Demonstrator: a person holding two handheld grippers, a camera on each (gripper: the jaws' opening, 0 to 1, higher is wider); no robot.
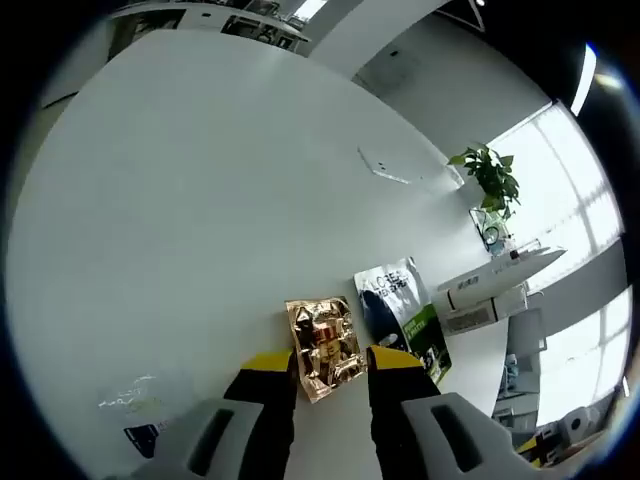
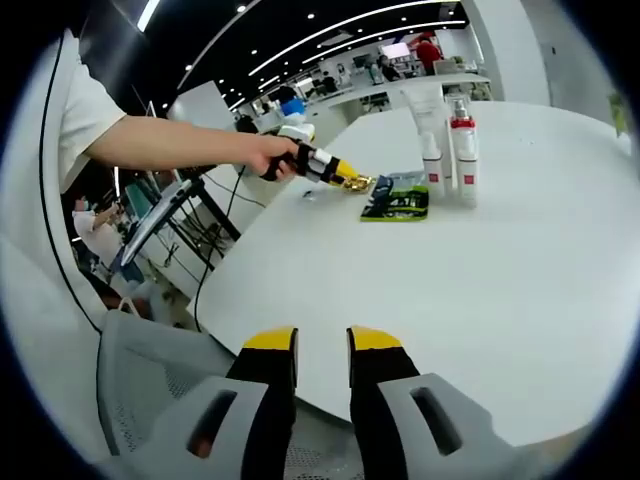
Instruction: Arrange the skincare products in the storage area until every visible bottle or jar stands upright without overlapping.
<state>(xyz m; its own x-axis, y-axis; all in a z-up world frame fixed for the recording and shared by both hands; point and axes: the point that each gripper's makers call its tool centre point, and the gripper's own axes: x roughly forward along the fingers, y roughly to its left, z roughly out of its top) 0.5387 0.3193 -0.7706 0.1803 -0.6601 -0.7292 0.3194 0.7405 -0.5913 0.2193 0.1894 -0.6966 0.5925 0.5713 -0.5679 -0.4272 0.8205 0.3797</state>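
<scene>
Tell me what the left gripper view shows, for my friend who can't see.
The left gripper reaches across a white table, its yellow-tipped jaws on either side of a shiny gold packet. A dark and green pouch lies just beyond it.

The right hand-held gripper (image 2: 322, 345) rises from the bottom, its yellow-tipped jaws slightly apart with nothing between them, over the near edge of the white desk (image 2: 480, 270). Across the desk, a person's hand (image 2: 272, 157) holds the left hand-held gripper (image 2: 352, 181), whose tip meets a gold packet (image 2: 360, 183). Just beside it lies a dark-and-green pouch (image 2: 397, 197). Next to that, two bottles (image 2: 466, 162) and a taller tube (image 2: 428, 115) stand upright. A grey chair (image 2: 150, 375) sits below the desk edge.
</scene>
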